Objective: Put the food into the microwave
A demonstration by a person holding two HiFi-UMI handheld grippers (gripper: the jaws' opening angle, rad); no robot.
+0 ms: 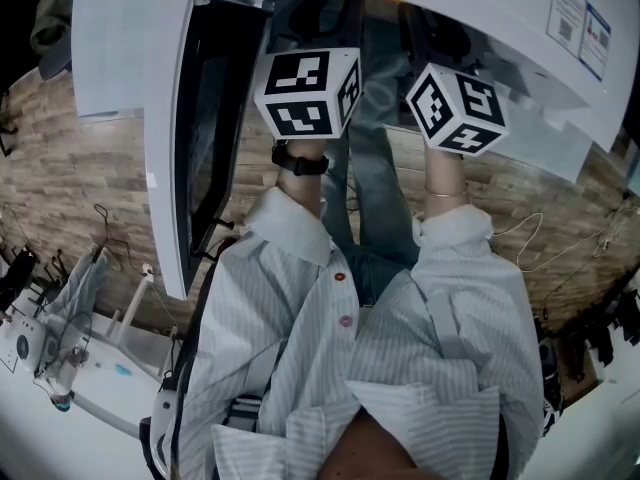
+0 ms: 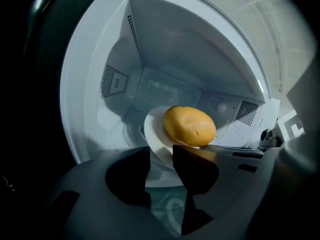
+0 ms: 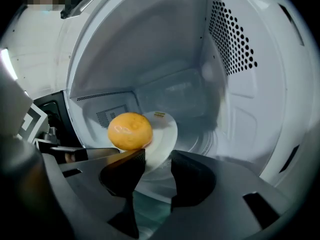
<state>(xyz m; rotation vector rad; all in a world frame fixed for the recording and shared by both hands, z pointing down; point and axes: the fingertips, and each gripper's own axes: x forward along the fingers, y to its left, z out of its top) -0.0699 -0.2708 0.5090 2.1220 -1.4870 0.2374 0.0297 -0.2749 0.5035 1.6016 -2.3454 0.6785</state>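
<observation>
The food (image 2: pixel 190 125), a round yellow lump, lies on a white plate (image 2: pixel 154 134). Both are inside the microwave (image 2: pixel 165 49), low in its white chamber and toward the front. In the right gripper view we see the same food (image 3: pixel 130 130) on the left part of the plate (image 3: pixel 166 131), with the chamber's perforated side wall (image 3: pixel 232 39) rising at the right.

The near rim of the plate reaches down between the jaws of the left claw (image 2: pixel 161 156). Those jaws stand wide apart and are not clamped on the rim. We find the right claw (image 3: pixel 157 159) the same: jaws wide, the rim between them, nothing gripped.

In the head view, the left claw's marker cube (image 1: pixel 305 93) and the right claw's marker cube (image 1: pixel 455 108) sit side by side at the mouth of the microwave (image 1: pixel 500 18). Its door (image 1: pixel 200 138) stands open at the left. Below the cubes we see striped sleeves (image 1: pixel 290 228), and around them a wood-look floor (image 1: pixel 80 158).
</observation>
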